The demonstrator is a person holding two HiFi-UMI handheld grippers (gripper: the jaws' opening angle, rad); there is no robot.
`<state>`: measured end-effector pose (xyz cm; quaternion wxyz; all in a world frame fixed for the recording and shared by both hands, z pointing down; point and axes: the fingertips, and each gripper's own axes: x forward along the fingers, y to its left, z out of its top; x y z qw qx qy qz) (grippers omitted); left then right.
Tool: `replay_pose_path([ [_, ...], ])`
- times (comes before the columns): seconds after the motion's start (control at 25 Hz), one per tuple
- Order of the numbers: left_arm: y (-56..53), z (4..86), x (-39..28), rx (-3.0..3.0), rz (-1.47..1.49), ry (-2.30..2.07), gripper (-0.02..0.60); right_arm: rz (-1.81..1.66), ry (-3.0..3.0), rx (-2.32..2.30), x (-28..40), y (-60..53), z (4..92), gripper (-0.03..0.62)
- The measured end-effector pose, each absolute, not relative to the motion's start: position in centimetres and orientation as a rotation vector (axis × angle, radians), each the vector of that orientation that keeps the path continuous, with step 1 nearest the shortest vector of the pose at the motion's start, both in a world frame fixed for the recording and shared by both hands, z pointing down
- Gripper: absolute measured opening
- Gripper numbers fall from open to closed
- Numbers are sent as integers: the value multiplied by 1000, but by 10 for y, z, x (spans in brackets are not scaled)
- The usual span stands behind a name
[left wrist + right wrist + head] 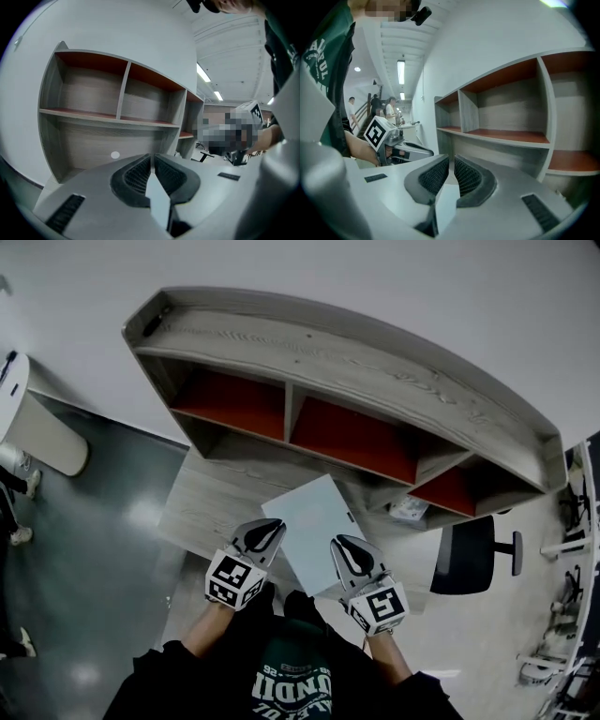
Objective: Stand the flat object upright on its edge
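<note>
Flat object (314, 521): a pale blue square panel lying face-down on the wooden desk (202, 512), in front of the open-shelved unit (375, 371) at the far side; its near corner points toward me, and it sits between my two tongs. Left gripper (267, 531): clenched, pads together with nothing between them, tip just beside the panel's left edge; I cannot tell whether it touches. Right gripper (349, 549): likewise clenched and empty, tip at the panel's near-right edge. An office chair (469, 554) stands well apart to the right.

Step in hand, as I judge it: getting a purchase on the panel, which is not yet raised. To do it well I would part one pair of jaws and pinch a free edge, or slip a closed tip under it; brace the opposite edge with the other tong so it cannot skid on the smooth desk; pivot slowly about that braced edge; release only once it balances.
</note>
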<state>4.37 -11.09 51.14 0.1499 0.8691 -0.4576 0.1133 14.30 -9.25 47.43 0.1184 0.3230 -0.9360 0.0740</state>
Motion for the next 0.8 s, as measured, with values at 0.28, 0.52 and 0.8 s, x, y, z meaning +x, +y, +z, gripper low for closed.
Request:
replay_pose_path([
  [0.28,-114,526,45,2383,311,-1370,125,246,-2749,764,142,-104,490,51],
  [0.52,-112,548,47,2271,295,-1384,193,298,-2715,671,145,-118,510,142],
  [0.8,-111,576,50,2134,264,-1368,267,314,-2614,669,157,-136,552,176],
])
